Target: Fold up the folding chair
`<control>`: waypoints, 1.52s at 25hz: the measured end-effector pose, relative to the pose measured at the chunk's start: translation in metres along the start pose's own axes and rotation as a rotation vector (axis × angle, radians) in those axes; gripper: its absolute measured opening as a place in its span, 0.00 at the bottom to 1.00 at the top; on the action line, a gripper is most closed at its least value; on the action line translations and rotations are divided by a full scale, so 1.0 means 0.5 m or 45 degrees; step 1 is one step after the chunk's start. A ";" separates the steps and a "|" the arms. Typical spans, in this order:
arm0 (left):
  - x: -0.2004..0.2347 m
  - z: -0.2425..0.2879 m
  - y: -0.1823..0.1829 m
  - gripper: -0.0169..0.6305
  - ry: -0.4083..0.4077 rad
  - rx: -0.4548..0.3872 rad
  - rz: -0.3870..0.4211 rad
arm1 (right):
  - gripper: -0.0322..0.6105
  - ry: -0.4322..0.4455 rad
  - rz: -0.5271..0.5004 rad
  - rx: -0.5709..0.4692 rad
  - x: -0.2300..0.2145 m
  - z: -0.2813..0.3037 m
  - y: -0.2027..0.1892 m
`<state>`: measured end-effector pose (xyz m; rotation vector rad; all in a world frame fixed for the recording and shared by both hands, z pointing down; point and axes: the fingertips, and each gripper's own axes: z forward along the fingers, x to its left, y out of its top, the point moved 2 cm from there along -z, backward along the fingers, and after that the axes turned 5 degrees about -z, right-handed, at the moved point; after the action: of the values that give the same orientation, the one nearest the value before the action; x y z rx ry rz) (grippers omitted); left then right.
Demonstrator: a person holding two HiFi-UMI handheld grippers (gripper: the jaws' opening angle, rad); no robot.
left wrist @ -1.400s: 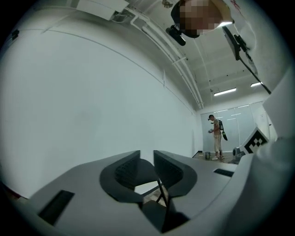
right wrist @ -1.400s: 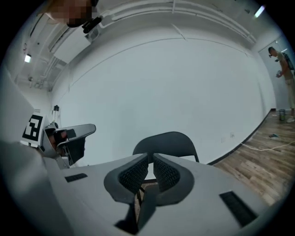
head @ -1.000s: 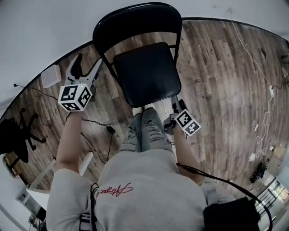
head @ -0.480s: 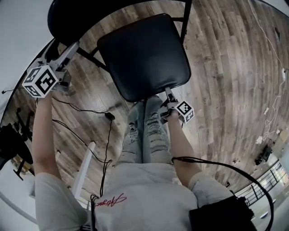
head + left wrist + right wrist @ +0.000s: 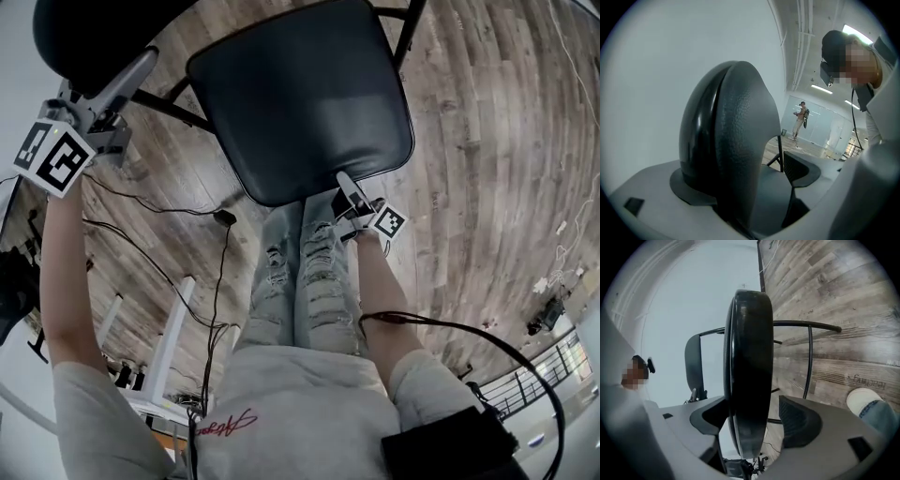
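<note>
The black folding chair stands unfolded, its padded seat (image 5: 300, 94) at top centre and its backrest (image 5: 89, 37) at top left. My left gripper (image 5: 141, 67) reaches up to the backrest's edge. In the left gripper view the backrest (image 5: 736, 140) stands between the jaws of the left gripper (image 5: 750, 183), with a gap on the right side. My right gripper (image 5: 342, 176) is at the seat's front edge. The seat (image 5: 747, 371) is edge-on between the jaws of the right gripper (image 5: 754, 420), clear of the right pad (image 5: 799, 420). Both pairs of jaws have just been opening.
The person's legs in jeans (image 5: 300, 281) stand right in front of the seat. Black cables (image 5: 220, 217) trail over the wooden floor at the left, near a white stand (image 5: 173, 328). A shoe (image 5: 865, 399) shows beside the right gripper. Another person (image 5: 801, 119) stands far off.
Both grippers have dropped onto the chair: the left one has gone out left to the backrest, the right one has reached the seat's front edge. The chair looms larger.
</note>
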<state>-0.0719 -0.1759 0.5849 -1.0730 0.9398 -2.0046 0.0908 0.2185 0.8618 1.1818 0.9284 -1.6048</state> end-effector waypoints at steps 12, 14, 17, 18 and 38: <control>0.029 -0.020 0.015 0.42 0.091 0.034 0.082 | 0.42 0.181 -0.063 0.000 0.072 0.053 0.010; 0.022 -0.023 0.030 0.41 0.090 0.028 0.105 | 0.41 0.174 -0.059 0.022 0.101 0.064 0.018; 0.003 -0.028 0.058 0.40 0.095 0.021 0.150 | 0.40 0.103 -0.042 0.032 0.159 0.081 0.028; -0.005 -0.030 0.068 0.40 0.096 0.014 0.164 | 0.39 0.067 -0.035 0.024 0.183 0.086 0.035; 0.078 -0.010 0.260 0.40 0.172 -0.015 0.206 | 0.26 -0.394 0.169 -0.055 0.639 0.493 0.283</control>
<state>-0.0654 -0.2734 0.4905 -0.8472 1.0744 -1.9587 0.1149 -0.1260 0.6094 0.9127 0.6679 -1.5952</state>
